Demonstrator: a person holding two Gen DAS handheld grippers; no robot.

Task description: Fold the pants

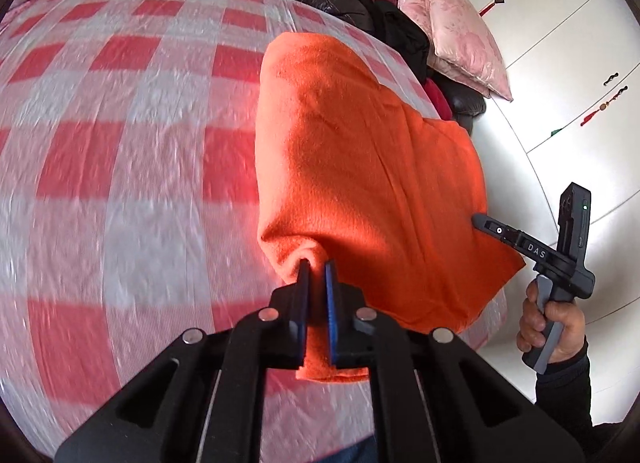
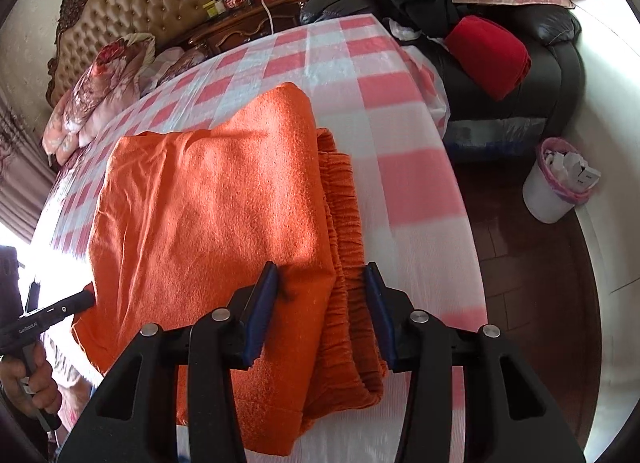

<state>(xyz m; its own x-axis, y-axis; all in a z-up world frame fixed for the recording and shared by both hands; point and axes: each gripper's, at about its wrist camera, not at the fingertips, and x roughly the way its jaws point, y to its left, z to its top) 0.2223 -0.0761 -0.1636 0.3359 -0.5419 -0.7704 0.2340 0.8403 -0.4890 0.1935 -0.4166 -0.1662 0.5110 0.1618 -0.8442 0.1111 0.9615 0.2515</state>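
Red-and-white checked bedspread (image 2: 400, 191) covers bed; black sofa (image 2: 560, 75) at 2 o'clock. Orange fleece pants (image 2: 224, 215) lie folded on bedspread, elastic waistband (image 2: 344, 223) at right edge. Left gripper (image 1: 316, 275) pinches fabric corner. Right gripper (image 2: 322, 283) hovers spread apart above waistband, gripping nothing.

A bed (image 2: 404, 111) carries everything, covered by a red-and-white checked sheet (image 1: 120, 151) under wrinkled clear plastic. The folded orange pants (image 2: 224, 199) lie directly on it near its foot edge, their gathered elastic waistband (image 2: 344, 231) showing beneath the top layer. Floral pillows (image 2: 100, 99) rest by the headboard.
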